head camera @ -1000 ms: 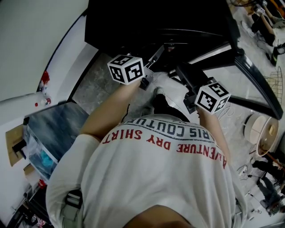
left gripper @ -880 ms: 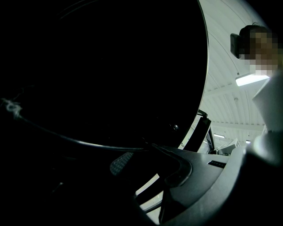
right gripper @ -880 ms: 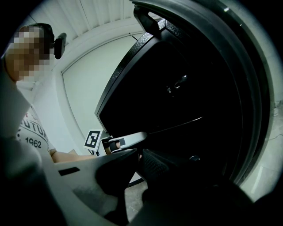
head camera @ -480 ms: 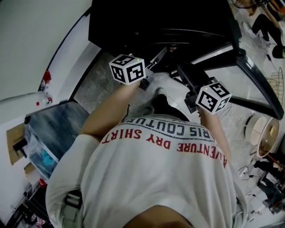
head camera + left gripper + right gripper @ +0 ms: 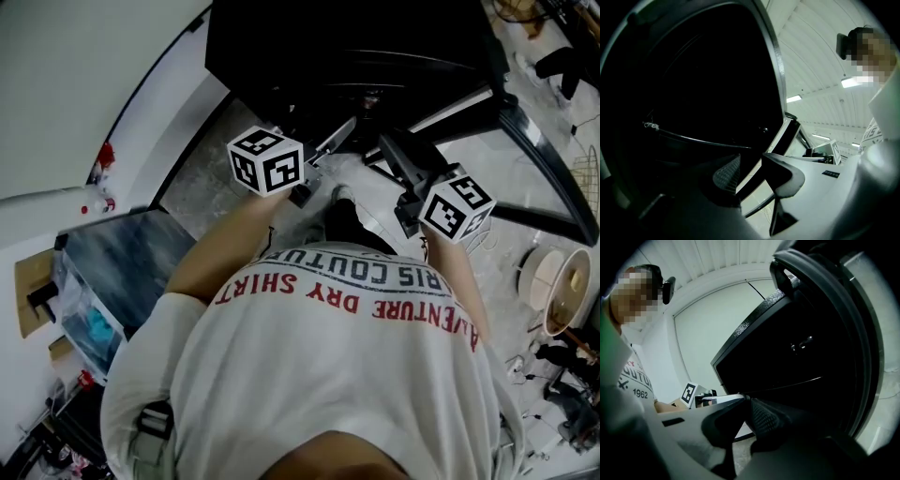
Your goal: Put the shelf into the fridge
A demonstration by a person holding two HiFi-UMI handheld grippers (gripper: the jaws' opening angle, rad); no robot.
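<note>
Person in a white short-sleeved T-shirt (image 5: 309, 375), printed with a line of red capital lettering (image 5: 366, 314) and a line of dark capitals beside it. The right gripper view also shows the number 1962 on the shirt. A grey strap with a buckle (image 5: 150, 419) lies at the shirt's near left. A small dark camera (image 5: 844, 44) sits on the head. The left gripper (image 5: 339, 133) and right gripper (image 5: 392, 150) are dark grey. Each carries a white cube (image 5: 265, 161) with black square markers and has cross-hatched pads (image 5: 727, 171) on its jaws.
</note>
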